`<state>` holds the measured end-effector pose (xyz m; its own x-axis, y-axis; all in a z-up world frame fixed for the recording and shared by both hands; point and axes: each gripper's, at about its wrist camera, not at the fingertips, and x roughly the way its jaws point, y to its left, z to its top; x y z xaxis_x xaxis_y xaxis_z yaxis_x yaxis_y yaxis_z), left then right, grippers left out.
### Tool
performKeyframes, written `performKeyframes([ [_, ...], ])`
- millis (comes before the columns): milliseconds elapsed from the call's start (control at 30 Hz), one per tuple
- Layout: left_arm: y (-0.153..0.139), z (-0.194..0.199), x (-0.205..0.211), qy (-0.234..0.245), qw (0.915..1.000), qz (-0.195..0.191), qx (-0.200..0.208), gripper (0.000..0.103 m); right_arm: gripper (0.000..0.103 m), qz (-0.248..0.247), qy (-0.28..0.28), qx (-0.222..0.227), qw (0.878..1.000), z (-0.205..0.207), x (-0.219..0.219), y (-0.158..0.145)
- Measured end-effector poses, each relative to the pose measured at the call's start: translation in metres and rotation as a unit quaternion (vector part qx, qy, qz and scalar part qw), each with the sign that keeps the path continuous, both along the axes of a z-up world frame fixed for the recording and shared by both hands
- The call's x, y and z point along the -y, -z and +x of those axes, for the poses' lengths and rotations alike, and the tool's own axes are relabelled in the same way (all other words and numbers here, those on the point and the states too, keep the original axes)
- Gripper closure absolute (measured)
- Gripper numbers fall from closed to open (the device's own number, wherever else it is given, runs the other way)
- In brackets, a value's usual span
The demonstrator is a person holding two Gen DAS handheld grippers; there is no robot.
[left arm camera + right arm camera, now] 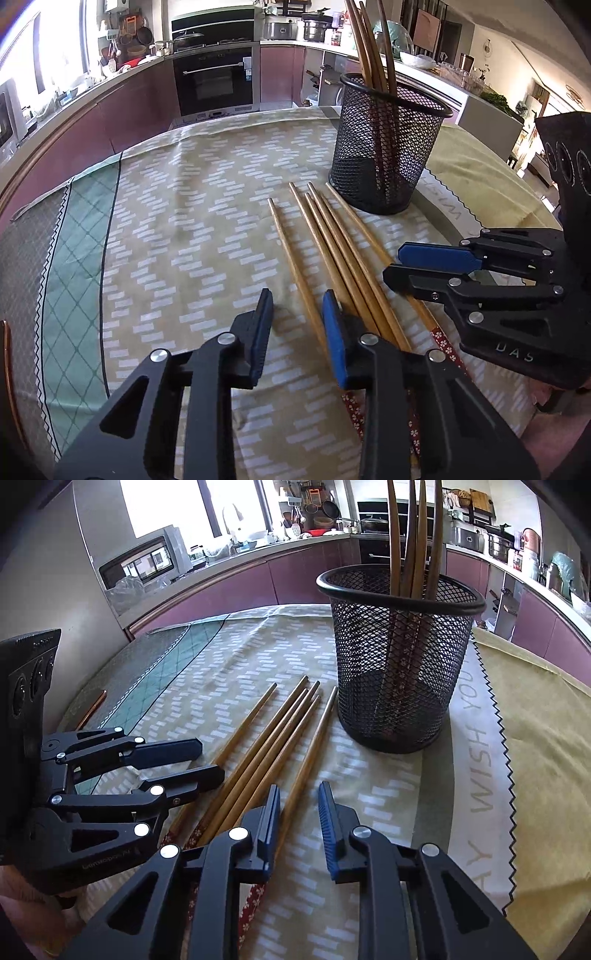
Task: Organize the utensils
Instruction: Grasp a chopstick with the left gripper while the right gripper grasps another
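Several wooden chopsticks [332, 240] lie side by side on the patterned tablecloth [184, 221], thin tips toward a black mesh holder [384, 147] that holds several more chopsticks upright. My left gripper [297, 306] is open and low over the handle ends, with the leftmost chopstick between its fingers. My right gripper [391, 262] is open to the right of the row. In the right wrist view the chopsticks [266, 746] lie left of the holder [399, 657]. The right gripper [299, 797] is open, with the rightmost chopstick by its left finger. The left gripper [212, 758] is open at the left.
A yellow cloth with a zigzag edge and printed letters [480, 757] lies right of the holder. A thin copper-coloured rod [90, 709] lies at the table's far left. Kitchen counters, an oven [214, 81] and pots stand behind the table.
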<state>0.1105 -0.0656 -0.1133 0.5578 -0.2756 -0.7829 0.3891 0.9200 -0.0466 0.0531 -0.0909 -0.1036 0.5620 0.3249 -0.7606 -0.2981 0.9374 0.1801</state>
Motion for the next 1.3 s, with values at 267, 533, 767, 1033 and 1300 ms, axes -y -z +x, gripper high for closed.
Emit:
performKeyframes([
  [267,0.0,0.001,-0.007,-0.02,0.9993,-0.029,-0.008,0.095,0.097,0.045,0.015,-0.01,0.999,-0.001,0.017,0.001],
  [533,-0.007,-0.008,-0.013,-0.012,0.9987,-0.049,-0.001,0.095,0.098,0.075,-0.007,-0.004,0.997,-0.009,0.022,-0.007],
  [767,0.0,-0.009,-0.013,0.004,0.9989,-0.043,-0.017,0.095,0.098,0.053,-0.036,-0.018,0.998,-0.006,0.009,-0.001],
  [1033,0.002,-0.004,-0.007,0.023,0.999,-0.033,-0.022,0.094,0.096,0.029,-0.042,-0.022,0.998,0.007,0.002,0.0],
  [1300,-0.003,0.001,-0.003,0.016,0.999,-0.038,-0.02,0.095,0.097,0.047,-0.041,-0.003,0.998,0.005,0.006,-0.011],
])
